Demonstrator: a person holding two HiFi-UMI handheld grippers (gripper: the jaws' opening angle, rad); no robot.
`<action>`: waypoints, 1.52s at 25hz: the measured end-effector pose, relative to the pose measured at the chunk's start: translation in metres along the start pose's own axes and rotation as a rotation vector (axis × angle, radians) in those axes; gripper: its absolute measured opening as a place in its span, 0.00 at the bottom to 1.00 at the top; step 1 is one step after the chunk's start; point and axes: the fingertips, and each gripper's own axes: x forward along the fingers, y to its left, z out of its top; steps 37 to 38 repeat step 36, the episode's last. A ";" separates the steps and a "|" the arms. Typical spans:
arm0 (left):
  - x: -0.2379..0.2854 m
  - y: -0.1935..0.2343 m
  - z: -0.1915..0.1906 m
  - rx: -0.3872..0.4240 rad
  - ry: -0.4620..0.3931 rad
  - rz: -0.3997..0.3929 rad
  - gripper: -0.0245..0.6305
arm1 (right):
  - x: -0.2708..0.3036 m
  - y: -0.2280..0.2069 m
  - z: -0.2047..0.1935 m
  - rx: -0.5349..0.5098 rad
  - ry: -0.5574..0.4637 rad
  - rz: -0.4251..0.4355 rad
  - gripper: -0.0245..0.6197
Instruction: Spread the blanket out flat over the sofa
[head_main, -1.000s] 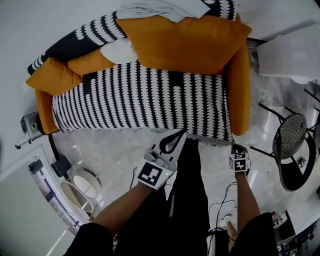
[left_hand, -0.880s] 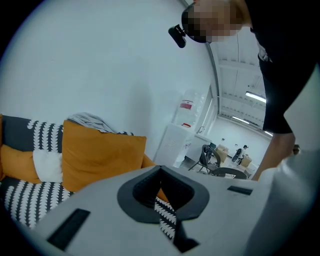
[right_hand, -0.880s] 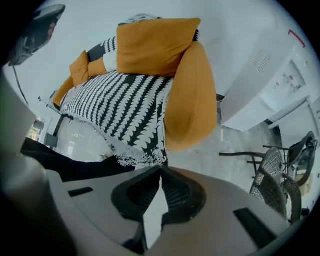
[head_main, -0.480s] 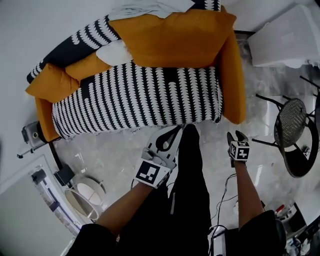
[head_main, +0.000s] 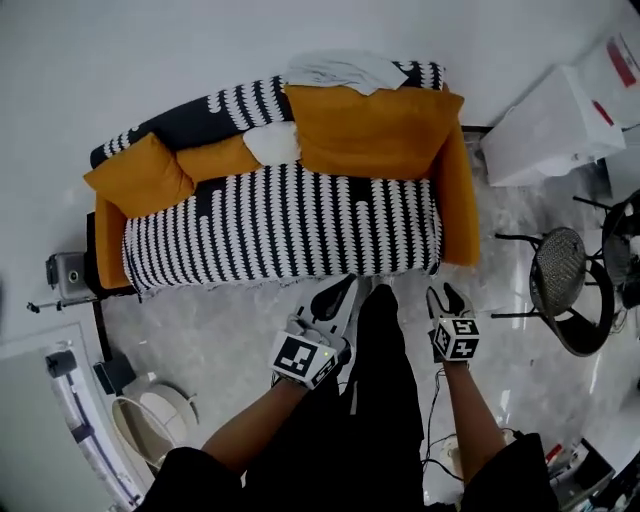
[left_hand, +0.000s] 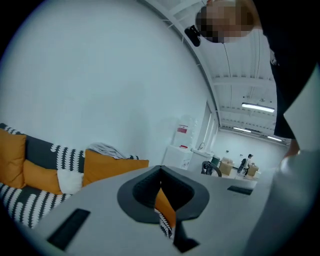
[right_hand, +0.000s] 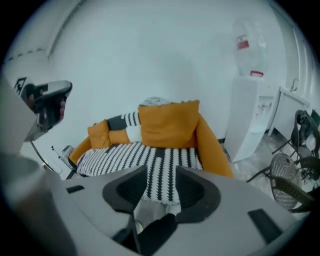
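Observation:
The black-and-white patterned blanket (head_main: 290, 225) lies over the orange sofa (head_main: 457, 200), covering the seat and part of the backrest, with its front edge hanging down the sofa's front. In the right gripper view the blanket (right_hand: 135, 157) shows ahead, beyond the jaws. My left gripper (head_main: 350, 282) hovers over the floor in front of the sofa, its tips together and nothing in them; its own view shows the left gripper (left_hand: 161, 172) with only a thin slit. My right gripper (head_main: 445, 292) is off the sofa's front right corner, open and empty, as the right gripper (right_hand: 161, 170) shows in its own view.
Orange cushions (head_main: 375, 130) and a small white one (head_main: 272, 143) rest on the sofa, with a grey cloth (head_main: 340, 70) on its back. A white cabinet (head_main: 560, 125) and a black mesh chair (head_main: 560, 290) stand right. A white bin (head_main: 140, 430) and cables (head_main: 435, 400) are on the floor.
The right gripper, which was at the blanket's front right corner, has opened and drawn back from it. Both grippers are farther from the sofa, and the whole sofa shows.

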 end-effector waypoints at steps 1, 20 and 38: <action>-0.019 -0.001 0.007 -0.009 -0.004 0.007 0.05 | -0.017 0.023 0.020 -0.003 -0.055 0.008 0.32; -0.185 -0.074 0.127 0.048 -0.195 0.061 0.05 | -0.276 0.313 0.203 -0.294 -0.584 0.209 0.10; -0.108 -0.193 0.161 0.151 -0.236 0.107 0.05 | -0.326 0.224 0.222 -0.288 -0.642 0.283 0.09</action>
